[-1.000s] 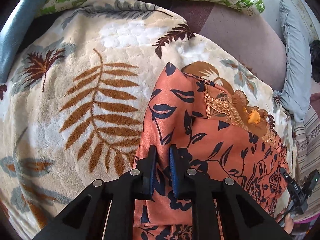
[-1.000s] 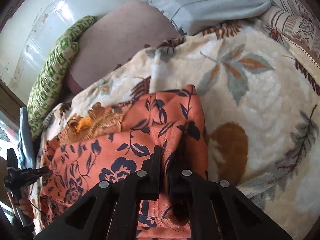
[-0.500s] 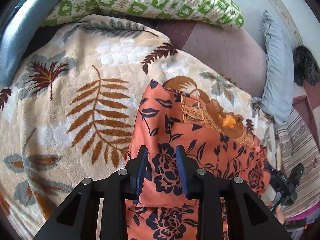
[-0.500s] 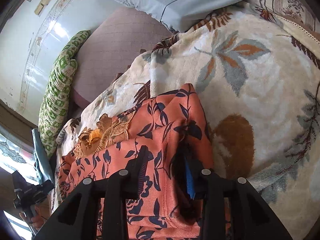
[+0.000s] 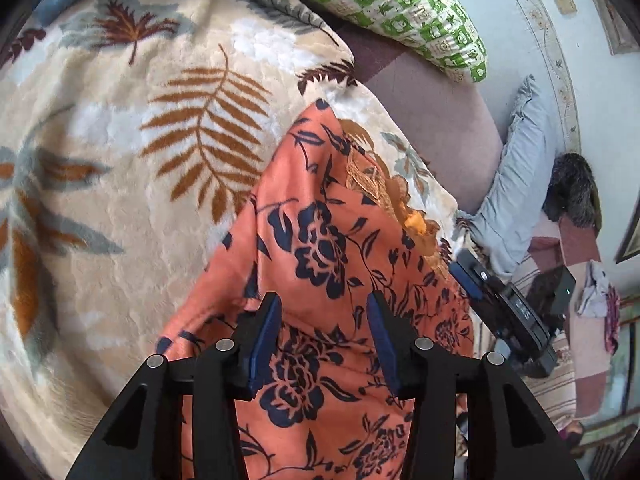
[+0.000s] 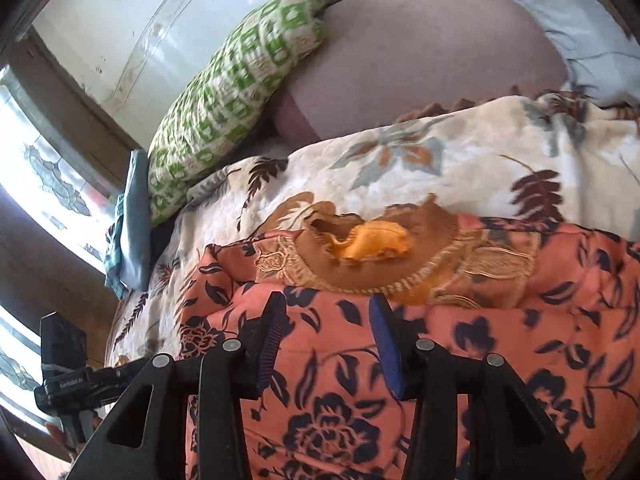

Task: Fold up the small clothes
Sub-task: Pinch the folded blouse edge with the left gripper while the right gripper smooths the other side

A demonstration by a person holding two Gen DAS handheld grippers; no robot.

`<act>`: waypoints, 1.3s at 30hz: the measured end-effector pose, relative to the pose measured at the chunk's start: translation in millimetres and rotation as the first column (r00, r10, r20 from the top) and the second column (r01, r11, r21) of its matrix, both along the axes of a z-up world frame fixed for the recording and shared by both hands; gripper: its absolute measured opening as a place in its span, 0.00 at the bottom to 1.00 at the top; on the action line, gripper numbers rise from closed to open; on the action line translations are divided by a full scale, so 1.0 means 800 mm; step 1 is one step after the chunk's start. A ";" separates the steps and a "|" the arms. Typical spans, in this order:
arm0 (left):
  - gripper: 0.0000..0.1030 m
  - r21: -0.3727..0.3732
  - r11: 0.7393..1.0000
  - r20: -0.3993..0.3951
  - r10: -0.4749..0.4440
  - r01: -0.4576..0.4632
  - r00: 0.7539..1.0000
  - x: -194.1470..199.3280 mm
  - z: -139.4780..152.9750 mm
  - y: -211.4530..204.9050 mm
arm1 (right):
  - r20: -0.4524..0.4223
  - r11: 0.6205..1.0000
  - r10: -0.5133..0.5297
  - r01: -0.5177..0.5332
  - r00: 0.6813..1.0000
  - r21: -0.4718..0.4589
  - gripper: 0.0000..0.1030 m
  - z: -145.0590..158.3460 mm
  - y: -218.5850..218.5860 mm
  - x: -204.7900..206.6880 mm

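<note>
Cream plush blanket (image 5: 120, 208) with brown and grey leaf prints, spread over the bed. At its far edge, a green-and-white patterned pillow (image 5: 400, 4), a mauve cushion (image 6: 420, 48) and a pale blue pillow (image 5: 520, 184), all against a light wall; a folded blue cloth (image 6: 134, 216) beside the green pillow near the window. Lying on the blanket, an orange garment (image 5: 332, 280) with dark navy flowers, its embroidered golden-brown neckline (image 6: 400, 248) on the far side, the cloth folded over itself below that. Left gripper (image 5: 320, 304) above the garment, fingers (image 5: 266, 332) spread wide, blue pads bare, gripping nothing. Right gripper (image 6: 326, 306) likewise over the floral cloth just short of the neckline, fingers (image 6: 384, 340) wide apart and empty. Each gripper visible at the edge of the other's view.
</note>
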State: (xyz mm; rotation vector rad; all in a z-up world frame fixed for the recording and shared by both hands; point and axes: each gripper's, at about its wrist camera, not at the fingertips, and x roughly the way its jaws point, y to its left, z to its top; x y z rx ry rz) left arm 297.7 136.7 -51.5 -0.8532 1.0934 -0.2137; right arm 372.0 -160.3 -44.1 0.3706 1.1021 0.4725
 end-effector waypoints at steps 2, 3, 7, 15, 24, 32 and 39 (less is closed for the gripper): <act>0.43 -0.035 0.999 -0.012 -0.007 0.007 1.000 0.002 -0.019 0.003 | -0.015 0.999 0.050 -0.050 0.999 -0.015 0.46 -0.005 0.033 0.021; 0.43 -0.051 0.999 -0.020 -0.001 0.000 1.000 0.004 -0.027 0.006 | -0.017 0.996 0.075 -0.075 0.997 -0.048 0.46 -0.005 0.050 0.026; 0.41 -0.141 0.990 -0.052 0.019 -0.027 0.998 0.011 -0.049 0.025 | -0.052 0.953 0.263 -0.268 0.963 -0.142 0.54 -0.018 0.119 0.050; 0.41 -0.118 0.993 -0.046 0.012 -0.017 0.999 0.015 -0.049 0.024 | -0.143 0.748 0.562 -0.574 0.815 -0.334 0.43 -0.053 0.213 0.022; 0.36 0.006 1.000 -0.053 0.013 -0.013 0.999 0.015 -0.047 0.005 | -0.055 0.814 0.400 -0.382 0.915 -0.437 0.09 -0.053 0.179 0.031; 0.38 0.070 0.997 0.033 -0.040 0.038 0.999 0.007 -0.011 -0.018 | 0.029 0.982 -0.043 0.048 0.999 -0.184 0.31 -0.002 0.017 -0.011; 0.42 0.187 0.979 0.034 -0.084 0.076 0.996 0.010 -0.020 -0.041 | 0.051 0.863 -0.388 0.382 0.920 -0.330 0.41 0.014 -0.186 -0.082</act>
